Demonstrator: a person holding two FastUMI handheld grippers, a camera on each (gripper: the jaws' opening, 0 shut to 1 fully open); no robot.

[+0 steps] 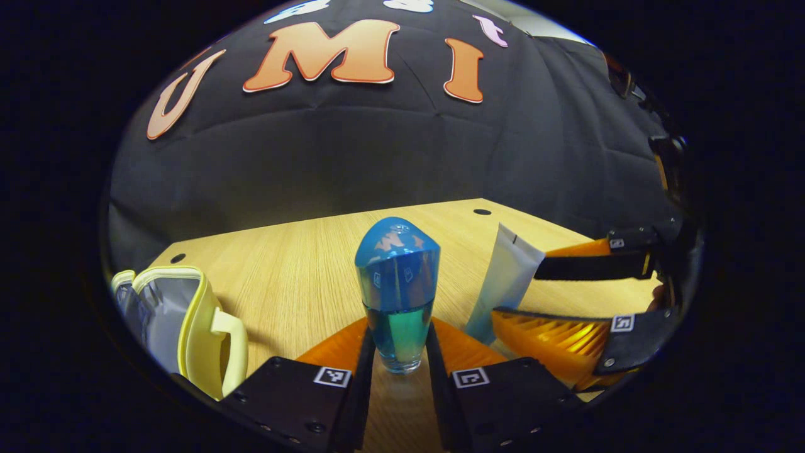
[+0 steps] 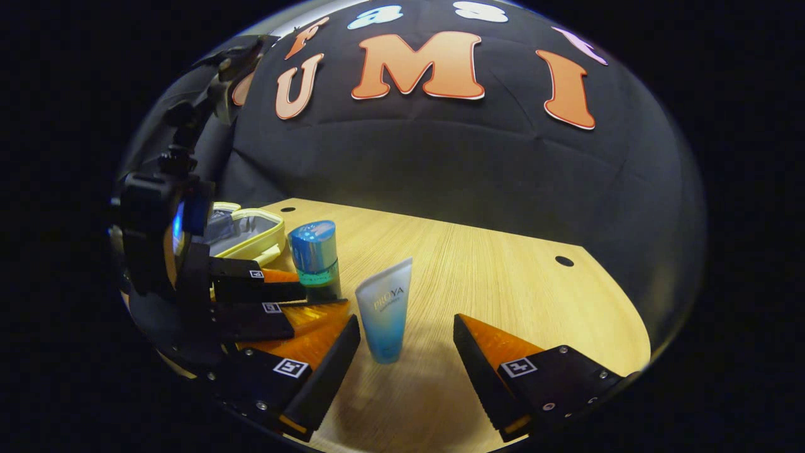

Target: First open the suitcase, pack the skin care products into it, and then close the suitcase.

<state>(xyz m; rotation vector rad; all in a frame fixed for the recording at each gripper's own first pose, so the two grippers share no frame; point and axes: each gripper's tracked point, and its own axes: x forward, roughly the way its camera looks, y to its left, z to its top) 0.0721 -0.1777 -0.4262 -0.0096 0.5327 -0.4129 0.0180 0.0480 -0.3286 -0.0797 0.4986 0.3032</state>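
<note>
While one yellow-trimmed suitcase point(image 1: 188, 321) lies open at the table's point(image 1: 302, 270) left, left gripper point(image 1: 397, 362) closed around one blue-capped bottle point(image 1: 397, 289) standing upright, one white tube point(image 2: 385, 311) upright between right gripper's point(image 2: 405, 343) widely parted fingers, untouched.

Wooden table point(image 2: 503, 277) had open surface behind and to the right of the white tube point(image 2: 385, 311). Tube stood upright between the spread fingers of the right gripper point(image 2: 405, 343), gaps on both sides. Left gripper point(image 1: 397, 352) flanked the blue bottle point(image 1: 397, 283), crowding the tube's left. Yellow-trimmed suitcase point(image 1: 182, 314) blocked the table's left edge, near the bottle.
</note>
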